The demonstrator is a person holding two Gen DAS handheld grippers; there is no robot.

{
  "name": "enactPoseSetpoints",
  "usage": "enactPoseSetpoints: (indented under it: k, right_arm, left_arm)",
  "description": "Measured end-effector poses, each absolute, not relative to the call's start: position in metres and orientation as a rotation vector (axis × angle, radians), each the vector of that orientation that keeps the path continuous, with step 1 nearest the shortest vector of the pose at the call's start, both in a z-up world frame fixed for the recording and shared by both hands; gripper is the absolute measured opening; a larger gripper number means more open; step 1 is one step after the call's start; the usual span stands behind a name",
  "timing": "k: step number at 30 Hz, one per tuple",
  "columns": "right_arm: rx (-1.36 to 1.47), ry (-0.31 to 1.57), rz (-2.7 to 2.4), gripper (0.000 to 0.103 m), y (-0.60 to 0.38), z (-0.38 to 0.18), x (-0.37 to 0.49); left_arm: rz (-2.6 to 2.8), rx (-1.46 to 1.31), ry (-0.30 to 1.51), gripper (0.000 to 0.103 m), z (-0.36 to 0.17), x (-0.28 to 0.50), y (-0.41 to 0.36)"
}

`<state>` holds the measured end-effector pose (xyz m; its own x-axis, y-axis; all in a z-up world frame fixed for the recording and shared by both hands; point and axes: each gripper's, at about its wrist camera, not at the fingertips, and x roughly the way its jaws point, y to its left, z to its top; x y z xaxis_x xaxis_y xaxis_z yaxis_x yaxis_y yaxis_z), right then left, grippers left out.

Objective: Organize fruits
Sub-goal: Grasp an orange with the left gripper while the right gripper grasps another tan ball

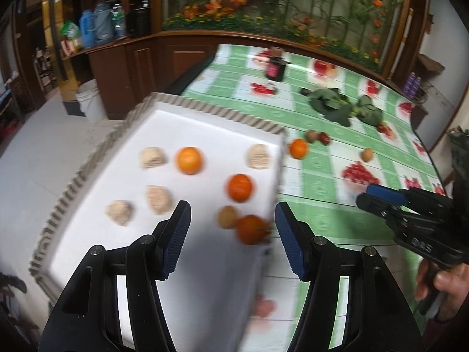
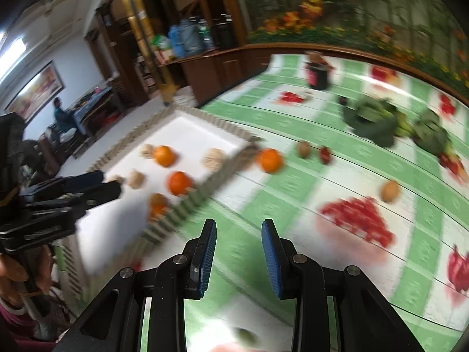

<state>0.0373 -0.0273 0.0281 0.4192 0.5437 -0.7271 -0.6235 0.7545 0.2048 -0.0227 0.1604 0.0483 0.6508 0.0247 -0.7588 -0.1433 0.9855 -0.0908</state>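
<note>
Hovering over the near corner of the white tray, the left gripper has its jaws wide apart w/ nothing between the blue pads; both views are motion-blurred. Inside the tray, from the left wrist cam: one orange at 12 o'clock of the gripper, a second orange just right of that, a third orange hard against the tray's right edge, touching a brownish round fruit at its 9 o'clock. Four pale beige lumps also sit in the tray; can't tell what they are. Outside the tray, on the green checked tablecloth, a loose orange lies just beside the tray's corrugated rim, w/ a small brown fruit and a red fruit at its 3 o'clock. Another tan fruit sits well apart, approx 1 o'clock of the right gripper. That gripper's jaws are parted, holding nothing, above bare cloth. Leafy greens and a dark jar lie toward the far side.
</note>
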Motion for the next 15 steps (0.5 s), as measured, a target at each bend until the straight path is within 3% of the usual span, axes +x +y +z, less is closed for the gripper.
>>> enactPoseSetpoints:
  k: [15]
  right_arm:
    - [-0.026,0.907,0.523,0.035,-0.118,0.005,0.108]
  left_arm:
    - [-0.044,-0.112,0.941,0.060,0.028,0.034,0.083]
